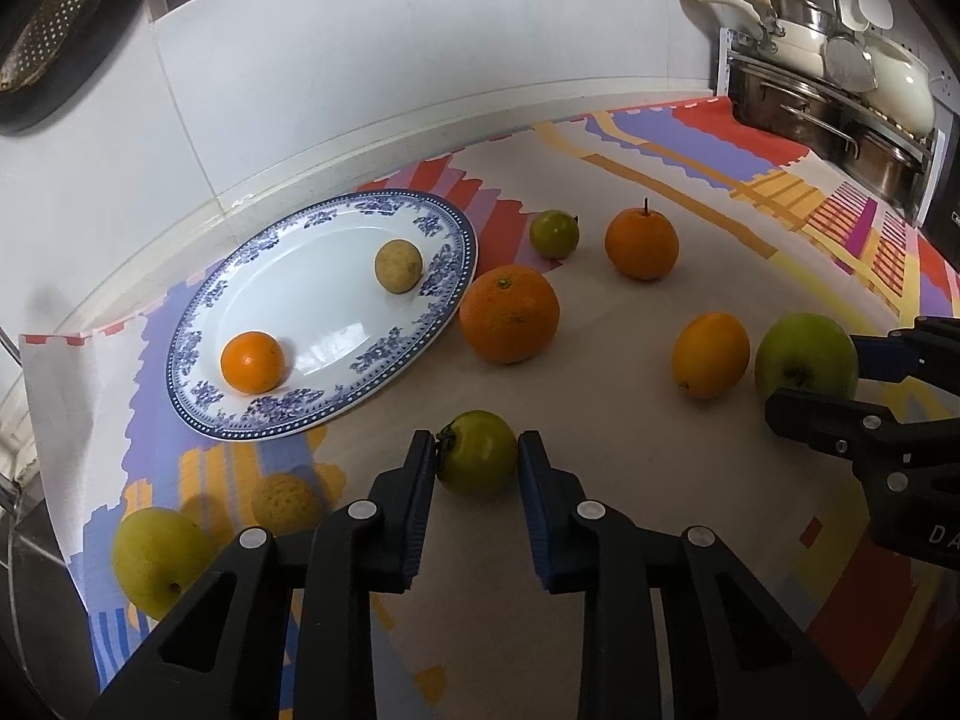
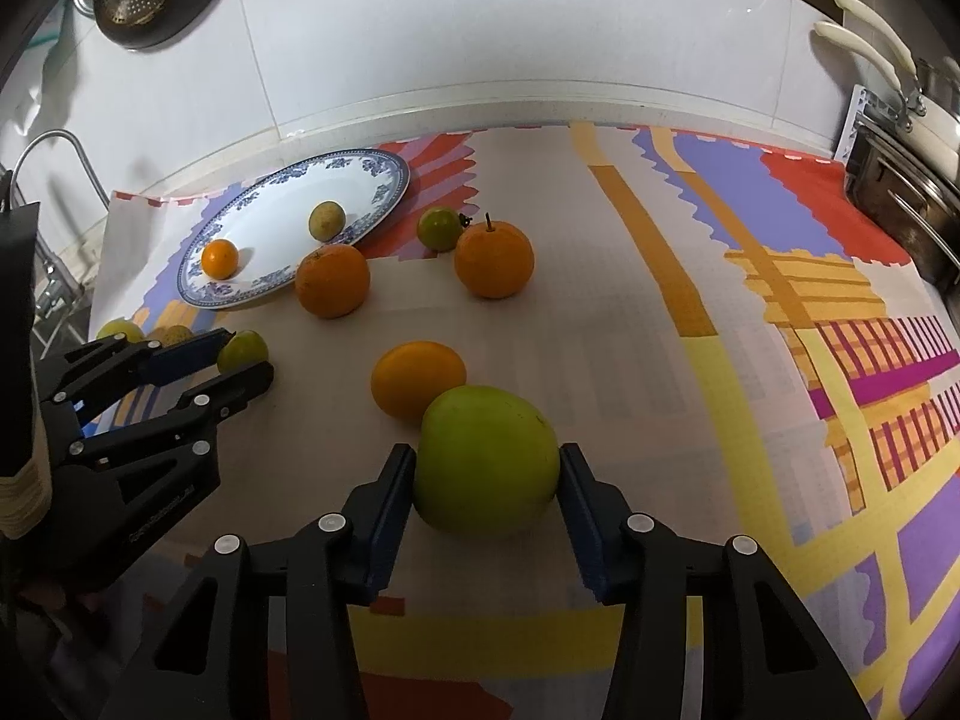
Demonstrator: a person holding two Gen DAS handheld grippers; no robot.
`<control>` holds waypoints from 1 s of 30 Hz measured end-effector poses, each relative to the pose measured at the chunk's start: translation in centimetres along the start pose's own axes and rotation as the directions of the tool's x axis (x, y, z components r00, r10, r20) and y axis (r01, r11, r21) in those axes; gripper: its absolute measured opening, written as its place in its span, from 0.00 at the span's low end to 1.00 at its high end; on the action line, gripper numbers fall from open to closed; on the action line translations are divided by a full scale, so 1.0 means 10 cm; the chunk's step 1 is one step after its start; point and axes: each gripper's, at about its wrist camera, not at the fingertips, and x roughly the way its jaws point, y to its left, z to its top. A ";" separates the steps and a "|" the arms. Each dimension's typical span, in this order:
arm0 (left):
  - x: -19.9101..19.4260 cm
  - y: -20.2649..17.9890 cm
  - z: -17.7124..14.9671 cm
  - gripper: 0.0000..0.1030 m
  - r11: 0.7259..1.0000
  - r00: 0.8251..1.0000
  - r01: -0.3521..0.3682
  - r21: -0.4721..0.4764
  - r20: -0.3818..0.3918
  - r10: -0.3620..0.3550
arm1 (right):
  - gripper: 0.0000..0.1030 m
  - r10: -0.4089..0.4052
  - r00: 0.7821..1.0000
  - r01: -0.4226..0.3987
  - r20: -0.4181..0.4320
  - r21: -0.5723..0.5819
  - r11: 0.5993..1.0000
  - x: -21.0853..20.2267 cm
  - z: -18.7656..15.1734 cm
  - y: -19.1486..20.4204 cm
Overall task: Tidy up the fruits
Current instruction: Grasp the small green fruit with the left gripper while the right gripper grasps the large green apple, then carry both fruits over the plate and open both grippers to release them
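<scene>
We want the fruits together on the blue-and-white plate (image 1: 456, 240), which sits at the back left of the bright cloth (image 2: 600, 240). A small orange (image 1: 252, 362) and a brownish round fruit (image 1: 398, 267) already lie on it.

Our left gripper (image 1: 476, 457) has its two fingers on each side of a small green fruit (image 1: 477, 450). They seem to touch it, but we cannot tell if they squeeze yet. Our right gripper (image 2: 487, 474) hugs the big green apple (image 2: 486, 459) the same way, pads right at its sides. A yellow-orange fruit (image 2: 418, 380) sits just behind the apple, touching or nearly so.

We think the next step is to squeeze gently, lift straight up, and not bump the neighbor. Round fruit rolls, so we should set each one down softly near the plate's middle. The big orange (image 1: 509, 313) by the rim and the others wait their turn.
</scene>
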 end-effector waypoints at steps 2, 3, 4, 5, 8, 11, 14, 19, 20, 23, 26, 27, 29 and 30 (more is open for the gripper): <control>0.00 0.00 0.00 0.28 1.000 1.000 0.005 -0.002 0.002 -0.005 | 0.47 0.001 1.000 -0.001 0.000 0.000 1.000 0.00 0.00 0.00; -0.01 0.00 0.00 0.28 1.000 1.000 0.006 -0.003 0.004 -0.006 | 0.47 0.000 1.000 0.000 0.001 0.000 1.000 0.00 0.00 0.00; -0.02 0.00 0.01 0.28 1.000 1.000 0.006 -0.005 0.005 -0.006 | 0.47 0.000 1.000 0.000 0.001 0.000 1.000 0.00 0.00 0.00; -0.03 0.01 0.01 0.28 1.000 1.000 0.005 -0.007 0.007 -0.005 | 0.47 0.000 1.000 0.000 0.001 -0.001 1.000 0.00 0.00 0.00; -0.07 0.02 0.02 0.28 1.000 1.000 0.003 -0.014 0.015 -0.002 | 0.47 0.000 1.000 0.000 0.007 0.000 1.000 -0.01 0.00 0.00; -0.12 0.02 0.03 0.28 1.000 1.000 0.000 -0.018 0.026 0.000 | 0.47 0.002 1.000 -0.002 0.015 -0.001 1.000 -0.03 0.01 0.00; -0.18 0.02 0.05 0.27 1.000 0.999 -0.003 -0.027 0.041 0.004 | 0.47 0.004 1.000 -0.004 0.028 -0.004 1.000 -0.08 0.02 0.00; -0.33 0.04 0.06 0.27 0.998 0.998 -0.004 -0.059 0.066 0.007 | 0.47 0.015 0.998 -0.014 0.059 -0.022 1.000 -0.18 0.05 0.02; -0.38 0.05 0.06 0.27 0.998 0.997 -0.006 -0.066 0.075 0.011 | 0.47 0.018 0.998 -0.016 0.066 -0.027 1.000 -0.20 0.06 0.02; -0.49 0.07 0.07 0.27 0.996 0.995 -0.017 -0.084 0.092 0.025 | 0.47 0.028 0.995 -0.024 0.092 -0.048 0.999 -0.29 0.09 0.04; -0.61 0.10 0.07 0.27 0.994 0.993 -0.022 -0.111 0.109 0.034 | 0.47 0.039 0.992 -0.030 0.119 -0.072 0.997 -0.38 0.12 0.07; -0.65 0.11 0.07 0.27 0.992 0.993 -0.026 -0.122 0.113 0.039 | 0.47 0.045 0.991 -0.034 0.129 -0.080 0.996 -0.42 0.14 0.09; -0.74 0.14 0.06 0.27 0.989 0.991 -0.028 -0.142 0.123 0.046 | 0.47 0.057 0.988 -0.043 0.144 -0.095 0.994 -0.48 0.16 0.12; -0.78 0.14 0.06 0.27 0.988 0.990 -0.031 -0.151 0.130 0.051 | 0.47 0.062 0.987 -0.046 0.151 -0.105 0.993 -0.51 0.17 0.13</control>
